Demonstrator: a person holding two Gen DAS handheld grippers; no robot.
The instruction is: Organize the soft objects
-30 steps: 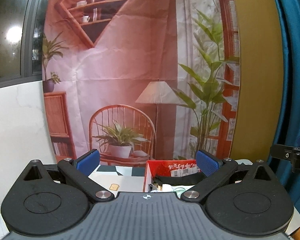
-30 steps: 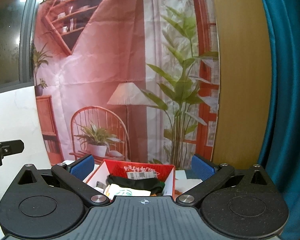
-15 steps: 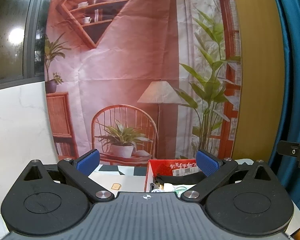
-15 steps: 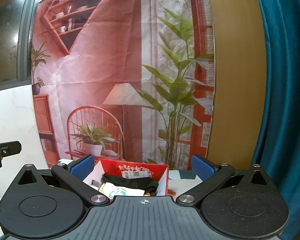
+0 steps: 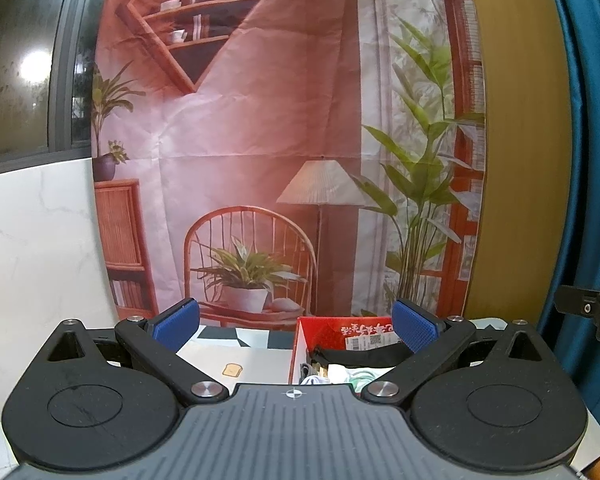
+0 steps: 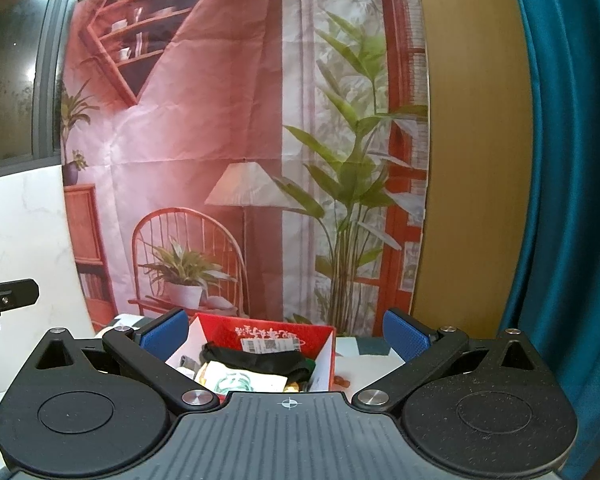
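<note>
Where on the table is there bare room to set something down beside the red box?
Bare tabletop lies left of the red box, up to the backdrop. A narrower strip sits right of it, with small crumbs. The box itself is crowded: black cloth over packets.

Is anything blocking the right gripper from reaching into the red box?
Nothing visible does. The right gripper is open and empty, and the red box with its black cloth lies just ahead, open-topped.
</note>
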